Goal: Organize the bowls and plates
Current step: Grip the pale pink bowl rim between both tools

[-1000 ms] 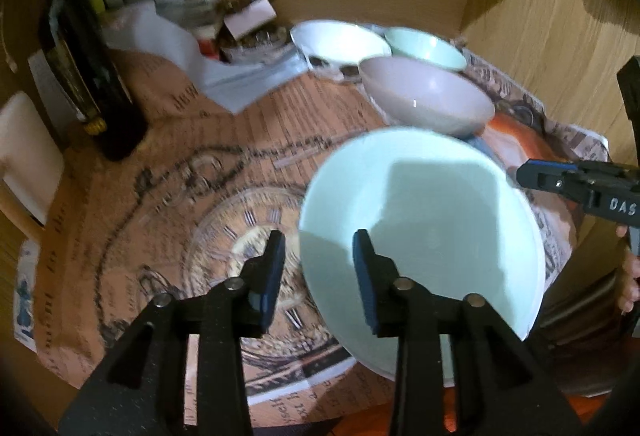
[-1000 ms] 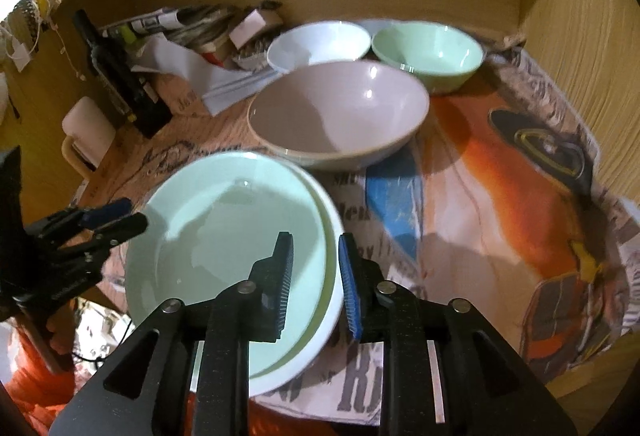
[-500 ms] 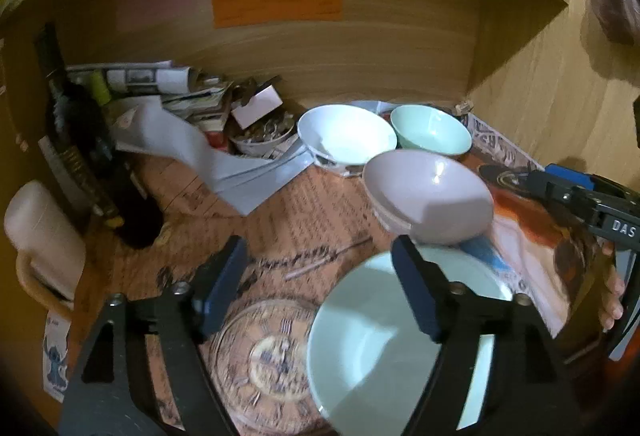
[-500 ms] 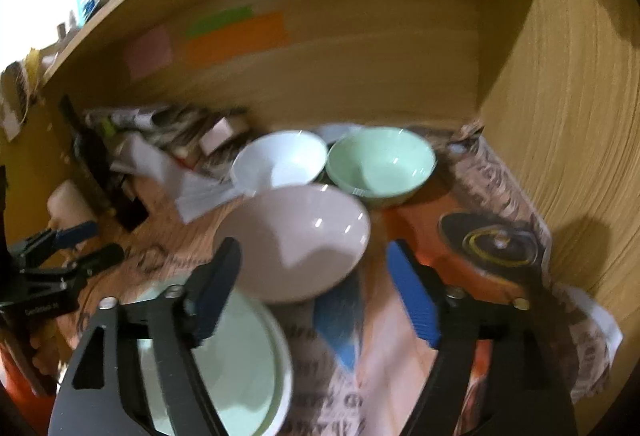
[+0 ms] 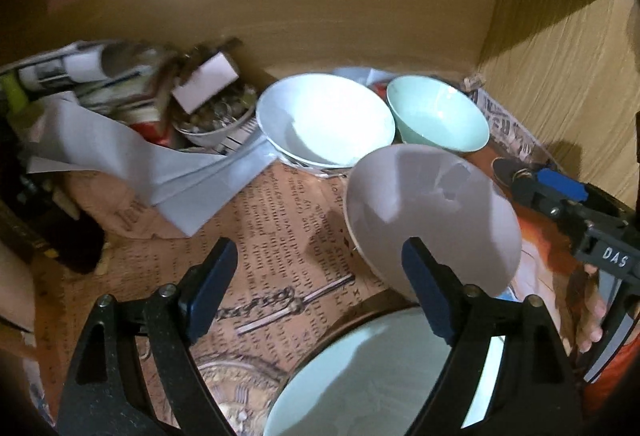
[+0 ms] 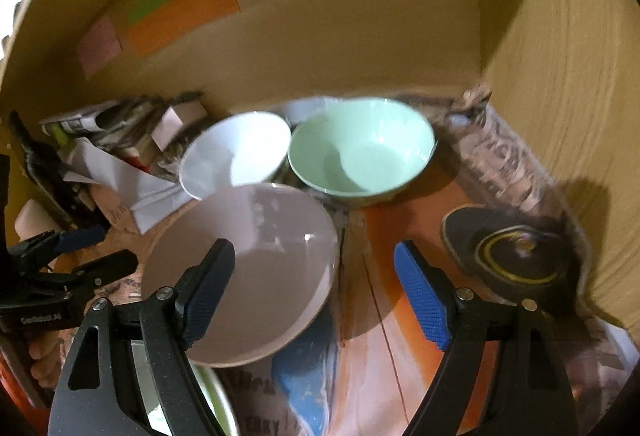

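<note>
Bowls (image 6: 248, 268) round, glossy; left gripper (image 5: 316, 288) opening, right gripper (image 6: 316, 296) wide, both empty.

Pink bowl (image 6: 256, 260), green bowl (image 6: 360, 151), white bowl (image 5: 324, 119): glossy, smooth, probably ceramic. Worktop covering (image 5: 276, 220): matt printed paper. Walls (image 6: 560, 75): wood grain.

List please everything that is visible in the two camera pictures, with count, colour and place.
Large bowl: 1, pale mauve, centre, nearest the tongs.
White bowl: 1, white, behind the mauve one.
Green bowl: 1, mint green, back right.
Plate: 1, pale mint, bottom edge of the left view.
Papers and newspapers: a heap, white and printed, back left.
Small dish: 1, white, full of small items, beside the heap.
Printed paper cover: orange-brown, over the surface.
Sticky notes: 3, pink, green, orange, back wall.
Left tongs: open, opening further, nothing between.
Right tongs: open, empty.
</note>
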